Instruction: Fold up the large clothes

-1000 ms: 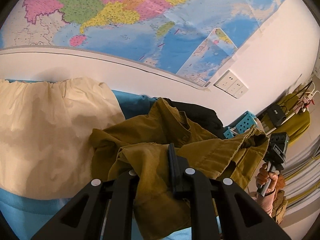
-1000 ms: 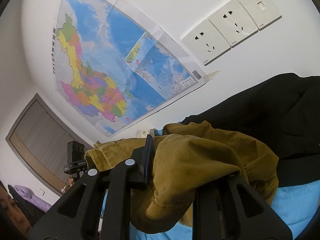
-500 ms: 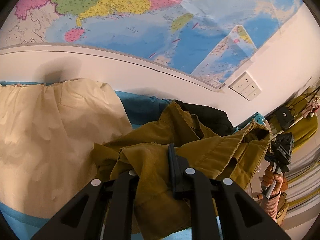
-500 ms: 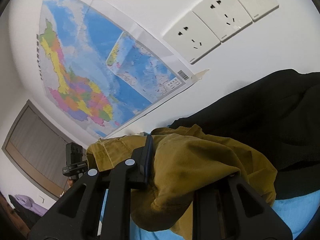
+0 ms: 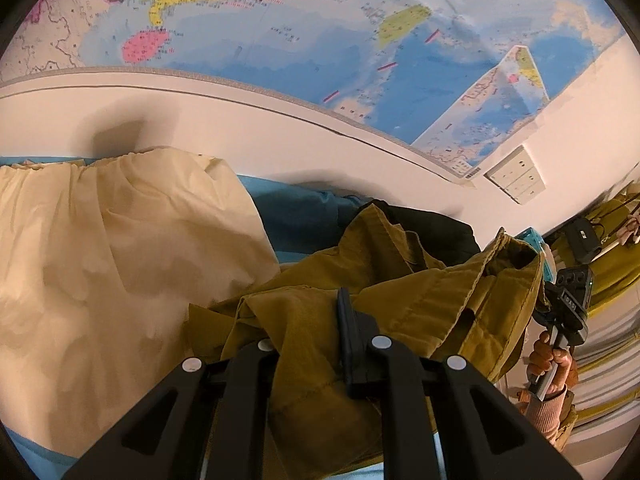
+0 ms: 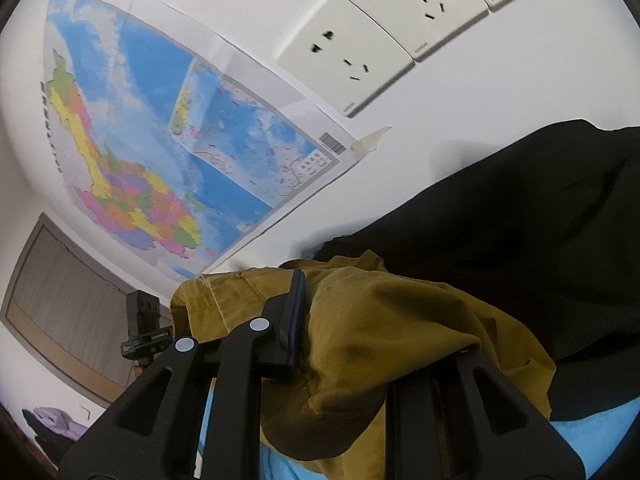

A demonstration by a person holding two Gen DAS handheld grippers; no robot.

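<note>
Two clamps carry the olive garment (image 5: 400, 304): the left hand-held gripper (image 5: 308, 344) and right hand-held gripper (image 6: 372, 340) each pinch bunched cloth above the blue bed (image 5: 296, 216). Uneven handfuls could slip free, or drag the black garment (image 6: 520, 248) along.
</note>
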